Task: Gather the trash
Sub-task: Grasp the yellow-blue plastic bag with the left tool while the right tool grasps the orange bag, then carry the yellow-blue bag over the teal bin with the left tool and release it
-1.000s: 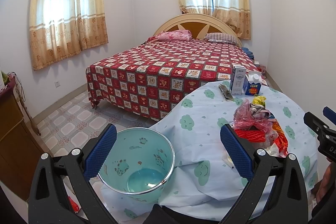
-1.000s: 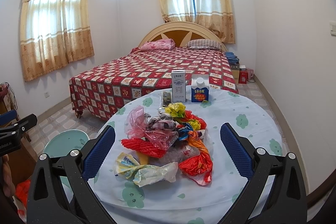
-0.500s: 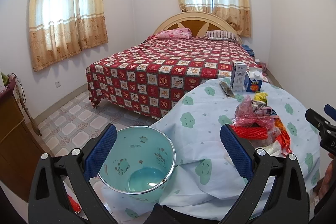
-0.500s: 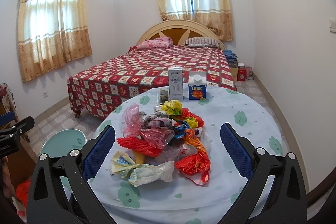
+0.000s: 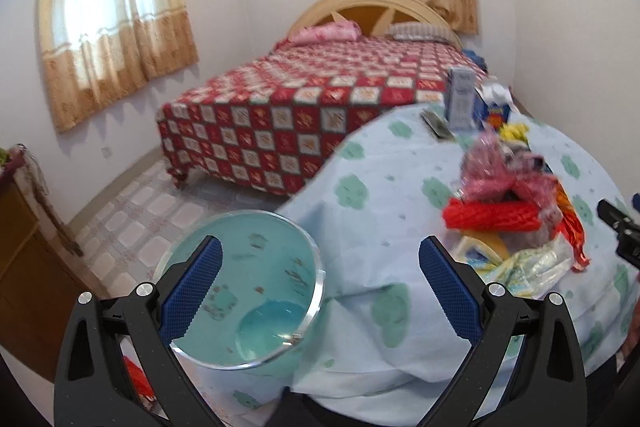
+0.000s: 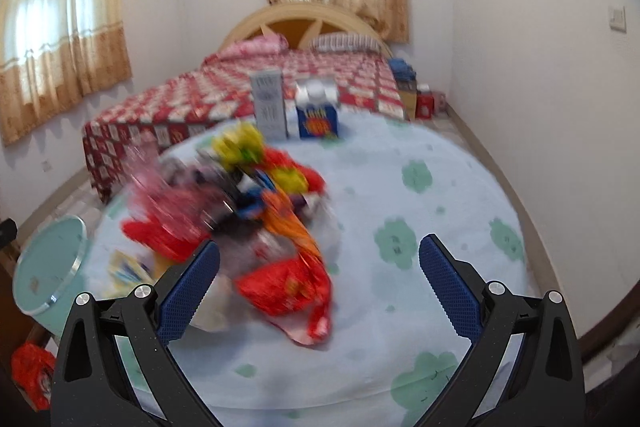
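A heap of crumpled wrappers and plastic bags [image 6: 240, 211], red, pink, yellow and orange, lies on the round table's pale blue cloth [image 6: 420, 227]. The right gripper [image 6: 320, 287] hangs open just above the heap's near edge, nothing between its fingers. The same trash heap [image 5: 516, 211] shows at the right of the left wrist view. A light blue bin [image 5: 248, 291] stands on the floor beside the table. My left gripper [image 5: 320, 291] is open and empty above the bin's rim and the cloth's hanging edge. The bin [image 6: 48, 275] also shows at the left in the right wrist view.
A tall grey carton [image 6: 270, 107] and a blue carton [image 6: 318, 115] stand at the table's far edge. A bed with a red checked cover [image 5: 320, 107] lies beyond. A wooden cabinet [image 5: 24, 267] stands at the left. A red bag [image 6: 32, 371] lies on the floor.
Both grippers have moved forward and tilted down. The trash heap looms larger and blurred in the right wrist view. The bin has shifted to the middle of the left view.
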{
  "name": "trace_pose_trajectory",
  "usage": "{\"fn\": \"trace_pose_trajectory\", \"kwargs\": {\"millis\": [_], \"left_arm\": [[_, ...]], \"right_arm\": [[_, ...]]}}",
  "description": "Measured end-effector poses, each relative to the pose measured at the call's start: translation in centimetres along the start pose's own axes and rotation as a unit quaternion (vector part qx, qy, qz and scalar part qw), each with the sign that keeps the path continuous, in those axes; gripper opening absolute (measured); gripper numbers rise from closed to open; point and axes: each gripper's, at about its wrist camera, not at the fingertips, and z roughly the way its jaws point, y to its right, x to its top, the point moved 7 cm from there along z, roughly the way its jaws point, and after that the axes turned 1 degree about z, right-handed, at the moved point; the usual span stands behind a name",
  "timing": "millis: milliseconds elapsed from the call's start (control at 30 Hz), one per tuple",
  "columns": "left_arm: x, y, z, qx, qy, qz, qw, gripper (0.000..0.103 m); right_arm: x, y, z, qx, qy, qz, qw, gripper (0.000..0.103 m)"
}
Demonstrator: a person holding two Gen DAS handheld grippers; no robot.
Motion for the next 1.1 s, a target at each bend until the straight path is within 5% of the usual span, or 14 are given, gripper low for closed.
{"fn": "trace_pose_trajectory", "kwargs": {"millis": [167, 300, 467, 633, 700, 800, 900, 1100], "left_arm": [[-1.0, 3.1, 2.5, -0.011, -0.017, 0.0, 0.9998, 0.096], [-2.0, 6.2, 4.0, -0.027, -0.028, 0.01, 0.9992, 0.096], [-3.4, 8.7, 5.5, -0.042, -0.052, 0.025, 0.9974, 0.085], [-4.6, 10.2, 6.6, -0.06, -0.07, 0.031, 0.9952, 0.064], [-4.9, 10.6, 6.5, -0.074, -0.076, 0.031, 0.9939, 0.052], [-5.0, 11.6, 6.4, -0.087, -0.078, 0.048, 0.992, 0.017], [-5.2, 11.8, 6.0, -0.089, -0.079, 0.053, 0.9914, 0.003], [-4.2, 10.4, 4.9, -0.092, -0.069, 0.042, 0.9925, 0.001]], "right_arm": [[-1.9, 1.2, 1.9, -0.004, -0.025, -0.001, 1.0, 0.082], [-2.5, 1.4, 3.1, 0.007, -0.037, 0.008, 0.999, 0.08], [-3.7, 0.7, 5.0, 0.026, -0.067, 0.008, 0.997, 0.067], [-4.7, -0.1, 6.0, 0.071, -0.096, 0.013, 0.993, 0.035], [-4.9, -0.5, 5.9, 0.074, -0.097, 0.008, 0.993, 0.028], [-4.8, -0.8, 5.6, 0.084, -0.09, 0.005, 0.992, 0.02], [-4.3, -0.8, 5.0, 0.089, -0.078, 0.006, 0.993, 0.014], [-2.8, -0.2, 3.6, 0.078, -0.046, 0.003, 0.996, 0.013]]}}
